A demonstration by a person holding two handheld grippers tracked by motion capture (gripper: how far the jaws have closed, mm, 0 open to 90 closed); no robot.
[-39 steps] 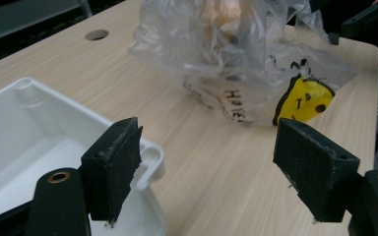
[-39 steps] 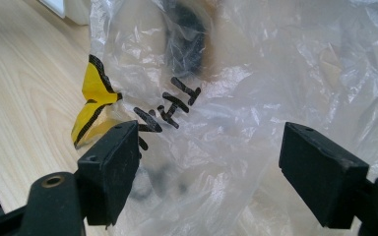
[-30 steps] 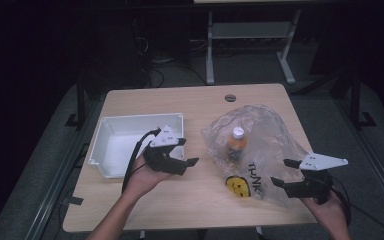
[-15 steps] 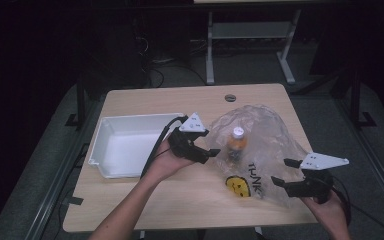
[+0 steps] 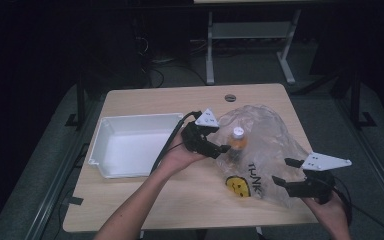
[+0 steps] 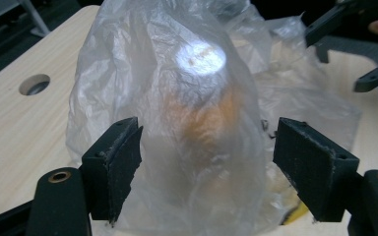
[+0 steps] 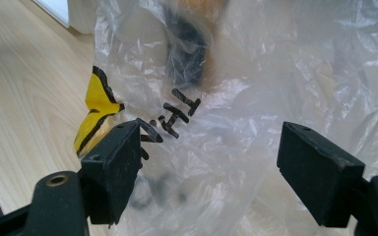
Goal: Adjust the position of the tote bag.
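Note:
A crumpled clear plastic bag (image 5: pixel 267 150) with a yellow smiley and black lettering lies on the right half of the wooden table (image 5: pixel 145 205). Inside it stands a bottle (image 5: pixel 236 142) of orange liquid with a white cap. My left gripper (image 5: pixel 219 142) is open at the bag's left side, its jaws on either side of the bagged bottle (image 6: pixel 206 123) without pressing it. My right gripper (image 5: pixel 287 172) is open at the bag's near right edge, and its jaws straddle loose plastic (image 7: pixel 216 147) near the lettering.
An empty white tray (image 5: pixel 130 142) sits on the left half of the table. A round cable hole (image 5: pixel 230 97) is near the far edge. Beyond the table stand a metal frame (image 5: pixel 250 35) and cables on the dark floor.
My left gripper has moved right from over the tray's corner to the bag, ending around the bottle. The right gripper has stayed at the bag's near right edge.

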